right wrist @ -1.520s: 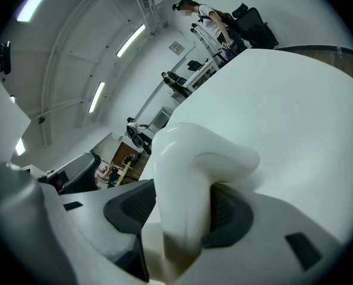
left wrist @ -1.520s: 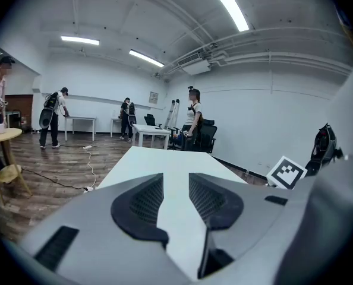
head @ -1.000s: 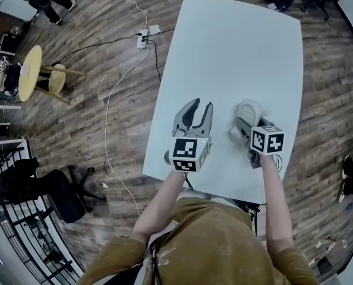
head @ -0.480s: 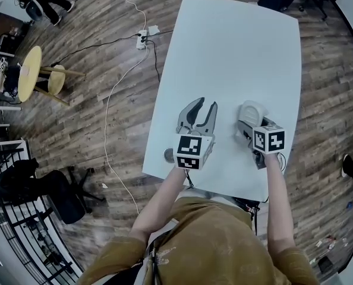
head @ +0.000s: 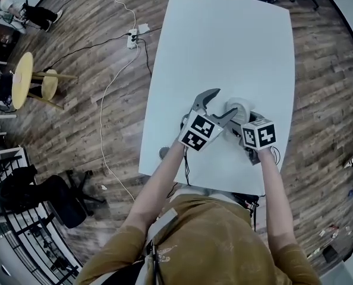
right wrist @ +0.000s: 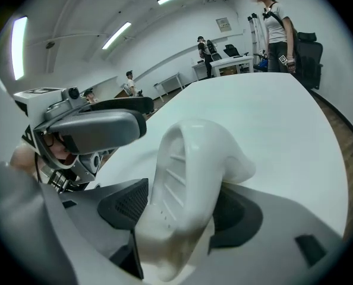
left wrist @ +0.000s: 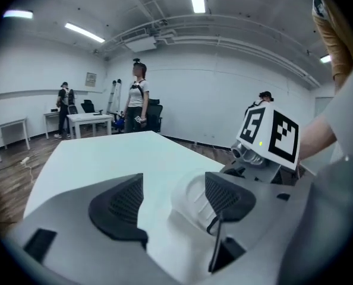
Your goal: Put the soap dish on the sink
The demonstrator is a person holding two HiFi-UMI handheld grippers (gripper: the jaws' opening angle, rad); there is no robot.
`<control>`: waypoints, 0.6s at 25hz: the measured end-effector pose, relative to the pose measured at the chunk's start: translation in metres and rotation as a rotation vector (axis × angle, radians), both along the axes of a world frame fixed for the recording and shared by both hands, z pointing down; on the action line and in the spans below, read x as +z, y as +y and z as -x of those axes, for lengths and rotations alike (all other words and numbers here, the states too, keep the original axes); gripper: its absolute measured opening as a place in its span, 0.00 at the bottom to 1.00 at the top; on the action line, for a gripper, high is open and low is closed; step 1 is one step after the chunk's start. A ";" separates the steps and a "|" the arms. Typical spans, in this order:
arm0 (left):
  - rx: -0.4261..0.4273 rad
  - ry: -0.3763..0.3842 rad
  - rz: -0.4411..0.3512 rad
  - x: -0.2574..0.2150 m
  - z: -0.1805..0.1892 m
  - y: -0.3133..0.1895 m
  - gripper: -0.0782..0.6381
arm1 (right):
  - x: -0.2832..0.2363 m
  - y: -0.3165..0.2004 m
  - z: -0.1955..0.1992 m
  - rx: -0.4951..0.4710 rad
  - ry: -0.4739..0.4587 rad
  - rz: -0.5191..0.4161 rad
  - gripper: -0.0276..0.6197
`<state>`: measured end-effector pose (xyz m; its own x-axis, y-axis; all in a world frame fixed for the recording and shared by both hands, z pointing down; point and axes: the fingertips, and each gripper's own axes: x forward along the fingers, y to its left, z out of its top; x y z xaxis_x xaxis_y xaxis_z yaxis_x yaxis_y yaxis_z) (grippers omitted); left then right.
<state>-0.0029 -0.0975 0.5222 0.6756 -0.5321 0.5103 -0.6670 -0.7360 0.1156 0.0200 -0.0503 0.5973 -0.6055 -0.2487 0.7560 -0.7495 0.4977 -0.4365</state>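
A long white table (head: 224,40) stands on a wood-plank floor (head: 93,100), and a person works at its near end with a tool in each hand, the two close together by the table's right edge. The right gripper (right wrist: 182,209) points down at the tabletop with its jaws spread as wide as they go. The white soap dish (right wrist: 185,177) stands on edge between them, resting on the table with its ribbed hollow turned toward the left pad. Its back appears to lean on the right pad, though that contact is hidden behind the dish, and the left pad's mesh face looks clear of it, so the hold seems released. The left gripper (left wrist: 172,198) comes in from the side with its jaws opening. The dish sits just past their tips, partly behind the right-hand pad, and neither pad presses on it.
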 end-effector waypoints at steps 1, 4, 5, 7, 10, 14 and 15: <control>0.041 -0.011 0.016 0.004 -0.003 0.000 0.56 | -0.001 0.000 0.001 -0.005 -0.001 -0.003 0.51; 0.132 -0.040 0.059 0.017 -0.008 -0.001 0.57 | -0.001 0.003 0.003 -0.018 -0.005 -0.004 0.51; 0.160 -0.046 0.059 0.020 -0.009 -0.001 0.57 | 0.000 0.004 0.003 -0.025 -0.006 -0.003 0.51; 0.231 -0.043 0.061 0.023 -0.016 0.002 0.57 | 0.002 0.006 0.004 -0.041 -0.008 0.003 0.51; 0.330 -0.021 0.124 0.028 -0.028 0.011 0.58 | 0.005 0.009 0.002 -0.063 -0.011 0.015 0.51; 0.442 -0.033 0.160 0.037 -0.037 0.022 0.58 | 0.005 0.009 0.006 -0.089 -0.020 0.018 0.51; 0.458 -0.031 0.166 0.038 -0.040 0.023 0.58 | 0.005 0.010 0.007 -0.095 -0.022 0.018 0.51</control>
<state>0.0370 -0.0745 0.5597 0.8042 -0.0932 0.5870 -0.2838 -0.9280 0.2415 0.0132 -0.0407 0.6021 -0.6423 -0.1759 0.7460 -0.6893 0.5582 -0.4619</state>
